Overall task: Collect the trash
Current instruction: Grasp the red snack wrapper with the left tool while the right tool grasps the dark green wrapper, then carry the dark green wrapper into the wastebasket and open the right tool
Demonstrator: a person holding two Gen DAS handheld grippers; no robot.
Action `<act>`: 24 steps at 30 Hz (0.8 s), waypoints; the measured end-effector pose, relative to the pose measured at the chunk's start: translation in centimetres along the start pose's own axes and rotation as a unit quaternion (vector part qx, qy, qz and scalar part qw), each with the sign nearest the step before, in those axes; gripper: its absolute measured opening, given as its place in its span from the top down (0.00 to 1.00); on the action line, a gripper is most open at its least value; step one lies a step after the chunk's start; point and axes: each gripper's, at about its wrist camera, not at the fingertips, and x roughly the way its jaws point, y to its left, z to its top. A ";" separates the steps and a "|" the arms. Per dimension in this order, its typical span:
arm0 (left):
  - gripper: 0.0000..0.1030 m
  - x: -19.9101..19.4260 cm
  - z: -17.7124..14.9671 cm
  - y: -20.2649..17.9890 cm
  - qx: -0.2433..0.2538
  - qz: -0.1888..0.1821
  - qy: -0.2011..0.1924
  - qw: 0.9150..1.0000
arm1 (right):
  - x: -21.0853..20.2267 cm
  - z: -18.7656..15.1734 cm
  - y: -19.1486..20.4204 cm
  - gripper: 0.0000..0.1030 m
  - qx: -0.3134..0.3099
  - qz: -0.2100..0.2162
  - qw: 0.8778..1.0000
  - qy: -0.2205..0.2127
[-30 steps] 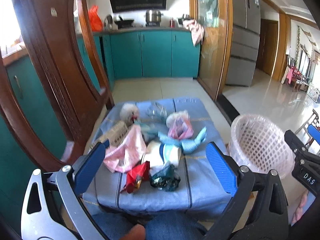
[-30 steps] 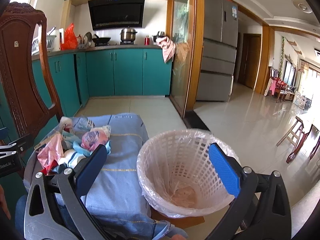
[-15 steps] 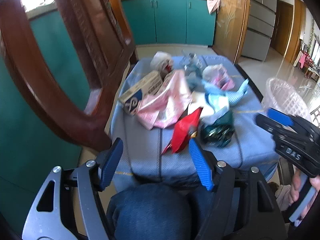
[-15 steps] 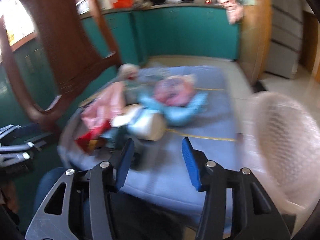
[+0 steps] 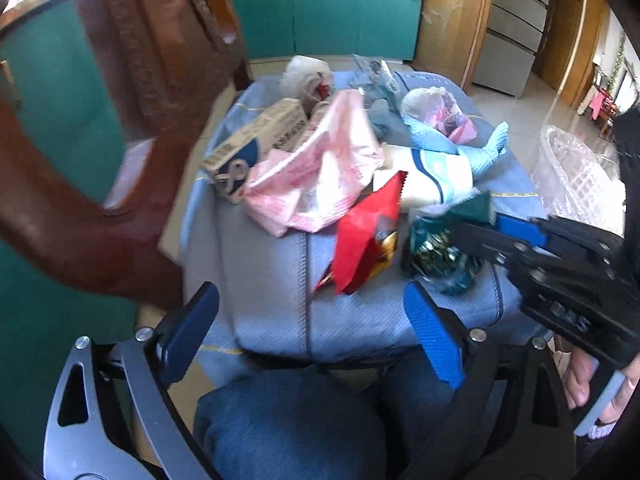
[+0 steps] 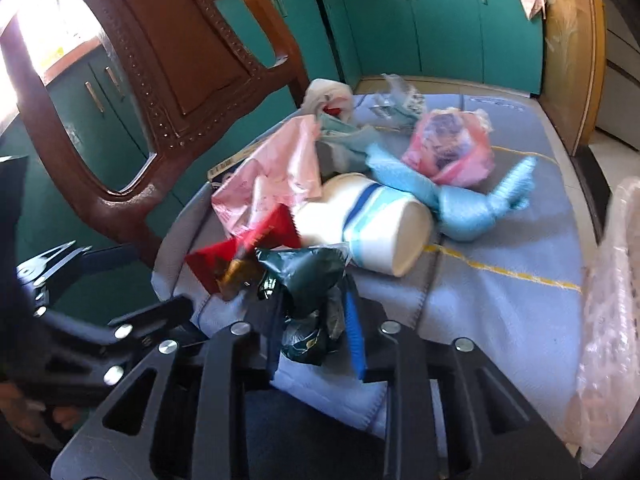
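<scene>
A pile of trash lies on a blue cloth (image 5: pixel 272 280): a red wrapper (image 5: pixel 368 236), a dark green wrapper (image 5: pixel 436 248), a pink plastic bag (image 5: pixel 320 176), a white cup (image 6: pixel 372 224) and a small carton (image 5: pixel 256 140). My right gripper (image 6: pixel 314 324) is shut on the dark green wrapper (image 6: pixel 308 276) at the cloth's near edge; in the left wrist view the right gripper (image 5: pixel 496 228) comes in from the right. My left gripper (image 5: pixel 310 332) hovers just short of the red wrapper, its jaws opening, with nothing between them.
A white lattice basket (image 5: pixel 572 176) lined with a clear bag stands to the right of the cloth, also the basket (image 6: pixel 612 280) at the right edge. A carved wooden chair (image 5: pixel 120 200) stands close on the left. A knee in jeans (image 5: pixel 288 420) is below the grippers.
Both grippers came down toward the pile. The right one swung left from over the basket and closed on the dark green wrapper. The left jaws narrowed, then widened again.
</scene>
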 end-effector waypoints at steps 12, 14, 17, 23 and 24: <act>0.83 5.1 1.8 -3.6 0.028 -0.014 0.046 0.998 | -5.8 -1.8 -4.7 0.73 0.040 -0.063 0.997 -0.033; 0.84 4.3 1.7 -3.8 0.026 -0.024 0.035 0.999 | -6.3 -1.9 -5.3 0.73 0.042 -0.072 0.996 -0.035; 0.84 2.3 1.5 -4.2 0.030 -0.022 0.012 0.999 | -7.5 -1.9 -6.3 0.73 0.049 -0.083 0.994 -0.049; 0.84 -1.6 2.6 -5.1 0.033 -0.027 -0.035 0.998 | -12.7 -1.3 -9.9 0.73 0.068 -0.170 0.976 -0.118; 0.84 -2.2 3.2 -6.0 0.041 -0.035 -0.045 0.998 | -13.7 -1.3 -10.7 0.73 0.077 -0.184 0.972 -0.127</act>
